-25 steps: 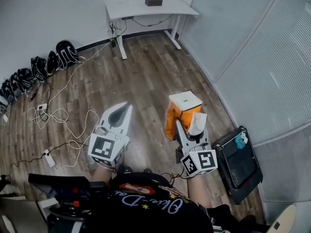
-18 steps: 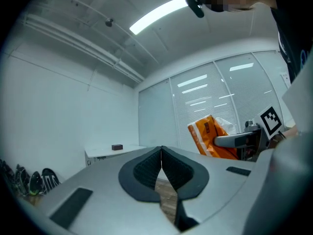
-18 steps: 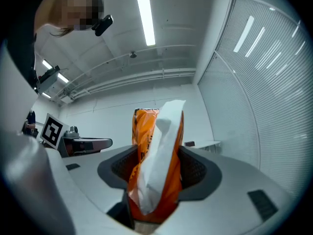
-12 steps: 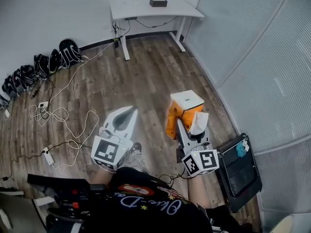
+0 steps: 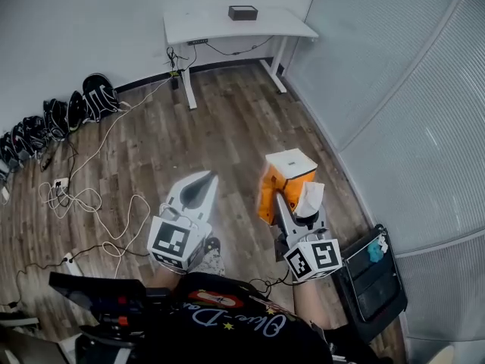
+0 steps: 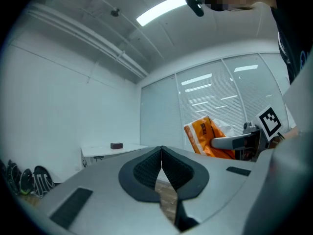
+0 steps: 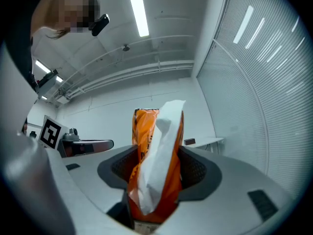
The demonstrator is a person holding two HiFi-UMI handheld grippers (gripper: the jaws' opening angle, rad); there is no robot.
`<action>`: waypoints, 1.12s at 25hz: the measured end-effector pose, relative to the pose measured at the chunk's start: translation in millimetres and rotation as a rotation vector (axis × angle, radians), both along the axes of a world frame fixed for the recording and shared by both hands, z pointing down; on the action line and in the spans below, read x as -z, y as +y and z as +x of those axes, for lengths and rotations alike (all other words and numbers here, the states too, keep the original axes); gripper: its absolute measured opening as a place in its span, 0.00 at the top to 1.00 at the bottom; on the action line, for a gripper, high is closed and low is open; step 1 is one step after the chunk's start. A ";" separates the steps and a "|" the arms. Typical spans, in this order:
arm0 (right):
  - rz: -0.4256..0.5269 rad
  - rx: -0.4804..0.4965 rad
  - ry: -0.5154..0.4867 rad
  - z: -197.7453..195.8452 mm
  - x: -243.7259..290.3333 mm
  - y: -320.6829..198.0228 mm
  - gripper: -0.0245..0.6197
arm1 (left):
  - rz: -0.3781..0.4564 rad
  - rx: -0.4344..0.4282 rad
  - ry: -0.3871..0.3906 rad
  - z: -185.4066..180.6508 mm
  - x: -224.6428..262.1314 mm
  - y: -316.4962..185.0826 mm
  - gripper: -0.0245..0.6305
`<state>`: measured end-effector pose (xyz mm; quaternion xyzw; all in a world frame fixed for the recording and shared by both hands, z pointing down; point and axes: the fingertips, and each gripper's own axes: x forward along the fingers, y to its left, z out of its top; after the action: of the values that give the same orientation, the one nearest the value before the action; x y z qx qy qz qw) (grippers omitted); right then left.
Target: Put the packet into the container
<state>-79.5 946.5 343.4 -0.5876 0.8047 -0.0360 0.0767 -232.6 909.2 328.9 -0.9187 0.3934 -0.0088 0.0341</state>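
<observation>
My right gripper is shut on an orange packet with a white end, and a crumpled white flap sticks out beside it. In the right gripper view the packet stands upright between the pads, filling the gap of the right gripper. The left gripper view shows the packet off to the right. My left gripper is level with it on the left, shut and empty, its pads meeting. A black open container holding a blue item lies on the floor to the right, beside the wall.
A white desk with a small black box stands at the far wall. Loose cables trail over the wooden floor at left, with dark bags along the wall. A glass partition with blinds closes the right side.
Both grippers keep their pose and the packet stays gripped. The view has shifted: the black container sits lower in view, and a shoe now shows beneath the left gripper.
</observation>
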 end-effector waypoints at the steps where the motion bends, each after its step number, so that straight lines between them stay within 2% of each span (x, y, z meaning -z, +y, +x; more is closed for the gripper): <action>1: 0.007 -0.002 0.001 0.6 -2.7 -6.2 0.58 | 0.006 -0.003 0.003 1.5 -3.3 -6.7 0.95; 3: 0.012 -0.006 0.007 -6.4 2.2 -43.7 0.58 | 0.007 -0.013 0.014 -2.7 -0.6 -46.4 0.95; 6: -0.003 -0.015 0.012 -23.6 17.4 -130.6 0.58 | -0.009 -0.032 0.026 -14.6 12.7 -137.1 0.95; 8: -0.010 -0.021 0.012 -25.5 18.9 -165.5 0.58 | -0.012 -0.042 0.027 -13.9 14.5 -173.7 0.95; 12: -0.020 -0.044 0.002 -23.2 15.0 -209.3 0.58 | -0.008 -0.068 0.027 -10.4 13.9 -220.8 0.95; 18: -0.029 -0.068 -0.001 -22.0 8.2 -267.7 0.58 | -0.021 -0.055 0.032 -18.9 5.7 -280.0 0.95; 28: 0.006 -0.016 -0.003 16.7 8.1 -380.1 0.58 | -0.017 -0.009 0.016 15.9 -1.9 -379.5 0.95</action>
<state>-62.8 566.4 335.2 -0.5939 0.7999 -0.0337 0.0798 -216.7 529.7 330.8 -0.9207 0.3896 -0.0049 0.0230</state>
